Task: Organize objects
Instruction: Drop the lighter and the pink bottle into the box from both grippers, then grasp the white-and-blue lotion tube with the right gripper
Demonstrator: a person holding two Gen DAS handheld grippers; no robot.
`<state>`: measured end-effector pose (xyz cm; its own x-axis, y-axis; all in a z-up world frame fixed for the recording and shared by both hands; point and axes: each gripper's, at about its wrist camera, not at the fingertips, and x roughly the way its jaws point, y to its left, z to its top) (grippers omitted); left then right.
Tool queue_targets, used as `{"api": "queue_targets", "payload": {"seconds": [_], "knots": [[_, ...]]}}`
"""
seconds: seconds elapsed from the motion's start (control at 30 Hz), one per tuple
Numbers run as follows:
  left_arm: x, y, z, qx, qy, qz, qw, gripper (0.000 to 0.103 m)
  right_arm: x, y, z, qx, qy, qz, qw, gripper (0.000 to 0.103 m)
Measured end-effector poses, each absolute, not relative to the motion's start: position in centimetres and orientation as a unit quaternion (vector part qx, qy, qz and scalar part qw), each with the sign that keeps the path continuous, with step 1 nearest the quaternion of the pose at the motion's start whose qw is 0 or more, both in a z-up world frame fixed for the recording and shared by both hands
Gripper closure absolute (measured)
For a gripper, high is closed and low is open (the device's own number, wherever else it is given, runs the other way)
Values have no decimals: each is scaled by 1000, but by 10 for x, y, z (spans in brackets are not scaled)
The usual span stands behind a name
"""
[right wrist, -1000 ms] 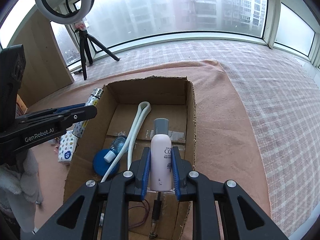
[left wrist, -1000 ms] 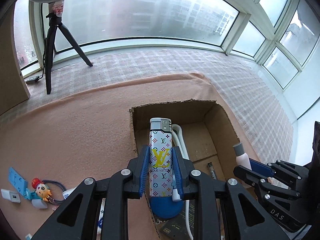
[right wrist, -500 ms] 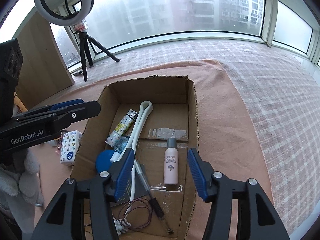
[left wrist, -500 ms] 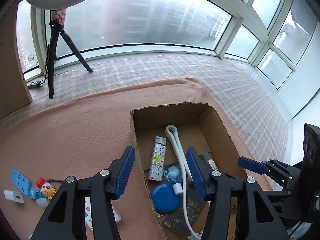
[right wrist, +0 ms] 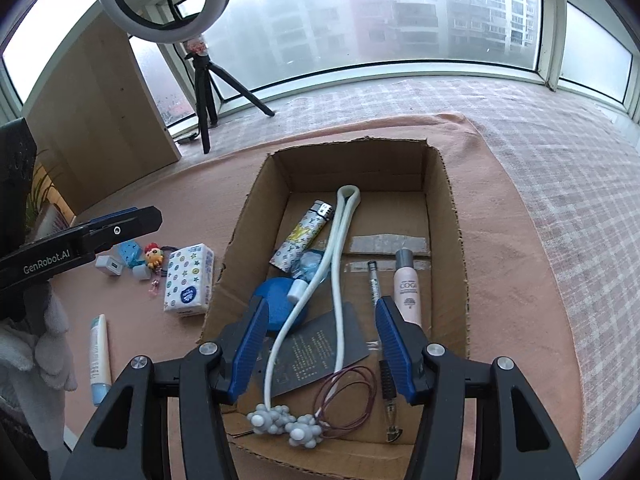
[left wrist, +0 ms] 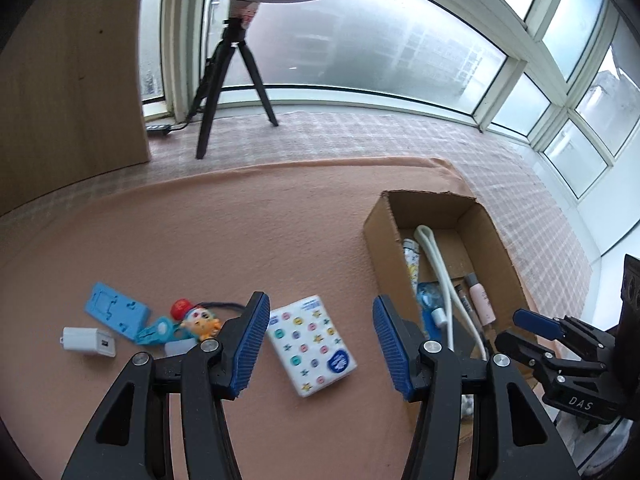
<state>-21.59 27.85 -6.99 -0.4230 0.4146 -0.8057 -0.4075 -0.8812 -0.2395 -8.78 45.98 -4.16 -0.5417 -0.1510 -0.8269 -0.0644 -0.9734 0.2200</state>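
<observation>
On the pink blanket (left wrist: 200,240), the left claw (left wrist: 318,346) is apart over a tissue pack (left wrist: 310,344); the right claw (right wrist: 320,344) is apart over the cardboard box (right wrist: 444,216), holding nothing.

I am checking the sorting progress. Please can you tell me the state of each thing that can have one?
Left claw: open, empty, above the tissue pack.
Right claw: open, empty, over the box.
Cardboard box: open on top, partly filled.
Lighter: lying flat in the box.
Pink bottle: capped, lying in the box.
Tissue pack: lying outside the box.
White tube: lying outside the box.
</observation>
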Motion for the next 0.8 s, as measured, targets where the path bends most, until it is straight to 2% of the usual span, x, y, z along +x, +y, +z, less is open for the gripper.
{"api": "queue_targets", "payload": {"seconds": [0.5,0.8], "knots": [[-184,107,-89,-506,-59,845,160,45,-72,365,-36,485,-120,-861,95,51],[-134,39,-115,-534,-105,827,142,44,-68,297,-52,510,-106,-839,156,51]]}}
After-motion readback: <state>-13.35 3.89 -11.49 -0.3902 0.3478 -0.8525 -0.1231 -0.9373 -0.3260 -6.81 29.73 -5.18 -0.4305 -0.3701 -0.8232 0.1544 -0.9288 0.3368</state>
